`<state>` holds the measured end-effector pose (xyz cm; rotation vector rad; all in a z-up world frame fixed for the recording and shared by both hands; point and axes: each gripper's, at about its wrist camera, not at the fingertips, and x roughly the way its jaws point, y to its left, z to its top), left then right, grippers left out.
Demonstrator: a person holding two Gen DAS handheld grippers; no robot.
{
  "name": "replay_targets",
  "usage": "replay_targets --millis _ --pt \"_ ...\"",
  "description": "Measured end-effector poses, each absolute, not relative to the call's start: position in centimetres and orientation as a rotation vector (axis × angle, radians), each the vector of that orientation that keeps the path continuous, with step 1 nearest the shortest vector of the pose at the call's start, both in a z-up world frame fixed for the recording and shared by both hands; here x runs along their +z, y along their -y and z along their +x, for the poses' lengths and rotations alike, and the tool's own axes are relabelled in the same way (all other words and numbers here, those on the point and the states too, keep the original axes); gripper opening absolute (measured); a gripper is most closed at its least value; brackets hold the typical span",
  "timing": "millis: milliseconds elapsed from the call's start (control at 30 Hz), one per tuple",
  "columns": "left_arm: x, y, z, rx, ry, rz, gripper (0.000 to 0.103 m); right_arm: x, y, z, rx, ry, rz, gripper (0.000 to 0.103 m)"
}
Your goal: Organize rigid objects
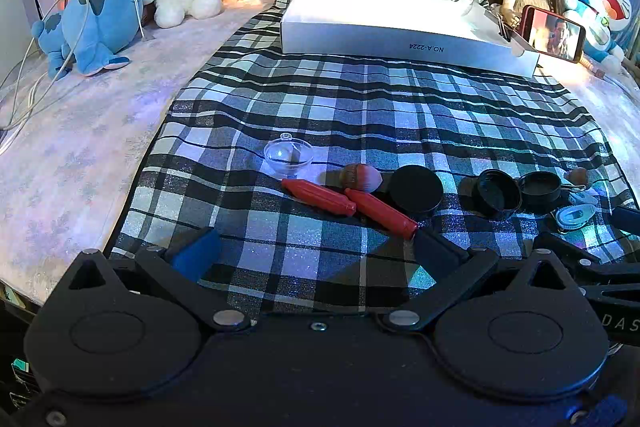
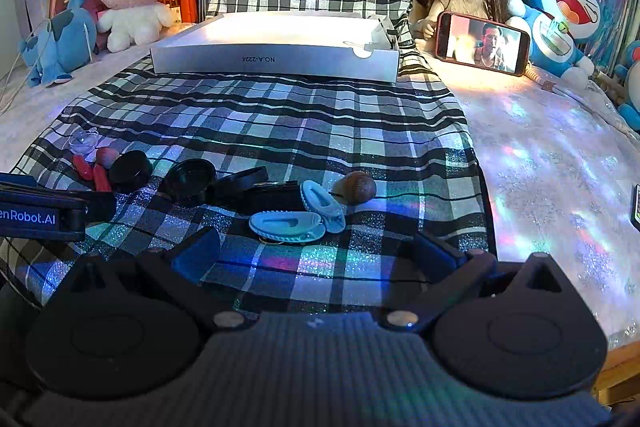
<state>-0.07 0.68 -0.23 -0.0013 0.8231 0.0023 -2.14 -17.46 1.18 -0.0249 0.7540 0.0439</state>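
plaid cloth [image 1: 360,107] fills mid-frame, white box [image 1: 400,23] above; my left gripper [image 1: 316,251] and right gripper [image 2: 320,251] gape wide, empty, below red sticks [image 1: 320,197] and blue clips [image 2: 288,223].

We see a checked cloth [image 1: 360,107] spread over a bed. Along its near edge runs a row of small things: a clear half-sphere [image 1: 289,154] leftmost, then two crayon-shaped sticks [image 1: 320,197], a brush [image 1: 360,177], three round lids [image 1: 416,189], and two clips [image 2: 298,217] rightmost. A flat box [image 2: 276,55] lies at the far edge.
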Motion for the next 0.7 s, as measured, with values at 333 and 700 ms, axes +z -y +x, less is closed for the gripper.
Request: replay_targets --millis 333,700 --pt "-0.21 -0.63 -0.07 0.003 -0.823 -0.001 0.103 1.22 17.49 -2.2 0.043 -0.752 -0.025 0.103" --pt "-0.27 -0.81 -0.08 0.003 -0.823 -0.001 0.103 1.15 17.46 -2.23 0.044 -0.75 -0.025 0.103"
